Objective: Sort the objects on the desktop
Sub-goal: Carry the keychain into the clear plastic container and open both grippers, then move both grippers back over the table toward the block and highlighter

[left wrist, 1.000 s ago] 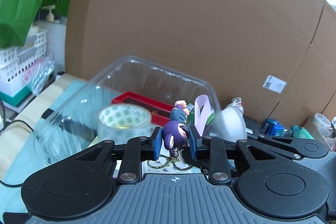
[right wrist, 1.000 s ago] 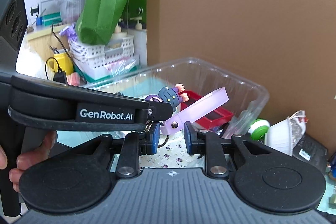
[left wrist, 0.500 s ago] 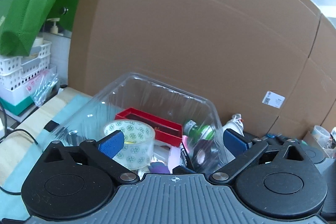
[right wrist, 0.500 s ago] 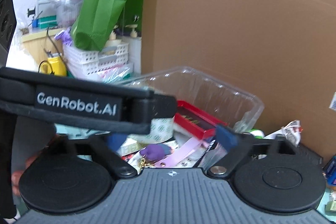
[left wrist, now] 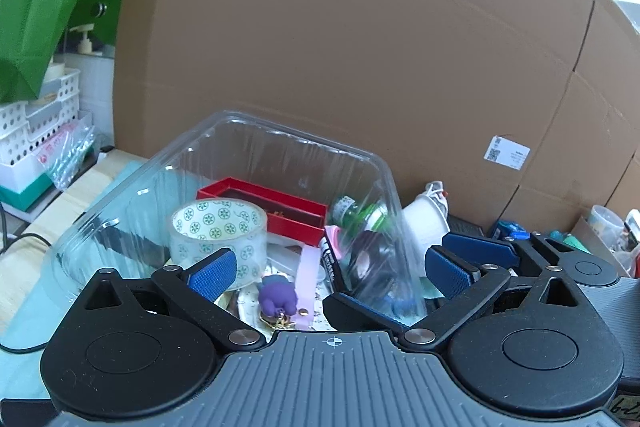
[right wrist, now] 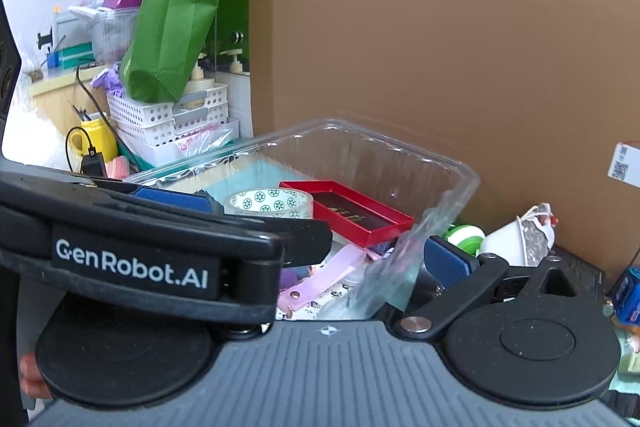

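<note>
The left gripper [left wrist: 328, 275] has its ribbed blue fingers [left wrist: 212, 271] spread wide and empty, and the right gripper [right wrist: 320, 259] is spread wide too, one finger hidden behind the left tool. Between and just beyond the left fingers, untouched, a soft purple figure keychain [left wrist: 277, 294] with a translucent pink strap [left wrist: 307, 277] lies inside the ridged clear plastic tub [left wrist: 280, 147]. A patterned tape roll [left wrist: 218, 229] stands left of it, a glossy red tray [left wrist: 272, 205] farther back.

1 clear tub [left wrist: 224, 147], 1 tape roll [left wrist: 218, 227], 1 red box [left wrist: 276, 203], 1 purple keychain [left wrist: 278, 293].
</note>
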{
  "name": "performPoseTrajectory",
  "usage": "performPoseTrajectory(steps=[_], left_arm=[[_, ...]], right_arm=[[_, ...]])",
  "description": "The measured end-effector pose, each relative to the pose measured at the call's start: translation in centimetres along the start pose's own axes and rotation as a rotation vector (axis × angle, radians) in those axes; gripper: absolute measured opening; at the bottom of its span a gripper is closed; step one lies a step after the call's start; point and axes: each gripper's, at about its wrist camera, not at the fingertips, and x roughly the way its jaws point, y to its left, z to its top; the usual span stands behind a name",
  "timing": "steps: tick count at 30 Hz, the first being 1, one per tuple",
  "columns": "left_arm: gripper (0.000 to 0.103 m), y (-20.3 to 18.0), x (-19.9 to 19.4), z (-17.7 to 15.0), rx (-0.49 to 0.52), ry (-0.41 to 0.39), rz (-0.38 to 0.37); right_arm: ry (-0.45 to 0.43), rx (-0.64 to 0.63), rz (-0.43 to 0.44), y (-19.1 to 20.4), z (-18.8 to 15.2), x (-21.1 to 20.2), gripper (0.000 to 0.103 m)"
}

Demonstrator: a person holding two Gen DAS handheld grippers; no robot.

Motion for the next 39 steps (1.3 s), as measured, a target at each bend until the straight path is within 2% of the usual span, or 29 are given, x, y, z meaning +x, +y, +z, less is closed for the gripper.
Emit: performPoseTrajectory(steps=[4, 12, 19, 24, 30, 34, 39], left_arm=[[0.103, -1.5, -0.2, -0.2, 0.013, 0.004, -0.010], [0.103, -7.0, -0.8, -1.4, 0.110, -0.009, -0.076], [0.103, -12.7, 0.7, -4.0, 0.152, 0.007, -0.168], [0.103, -16.4, 3.5, -6.4, 0.164, 0.057, -0.231], [0.103, -19.7, 7.2, -8.4, 0.174, 0.123, -0.284], [0.103, -21.6, 9.5, -8.9, 0.218, 0.129, -0.309], [0.102, -24.1, 12.7, -8.9, 0.275, 0.149, -0.340]], right_arm=[[-0.007, 0.013, -0.003, -0.7, -0.4, -1.3, 0.103], [-0.050, 0.056, -0.053, -4.0, -2.4, -5.4, 0.103], [-0.080, 0.086, -0.174, -7.7, -5.6, -9.6, 0.103], [-0.046, 0.125, -0.270, -10.8, -8.8, -11.5, 0.103], [-0.025, 0.291, -0.334, -16.3, -12.2, -12.8, 0.103], [0.001, 0.418, -0.407, -20.3, -14.4, -12.9, 0.103], [0.052, 0.525, -0.461, -24.8, -16.9, -12.0, 0.095]])
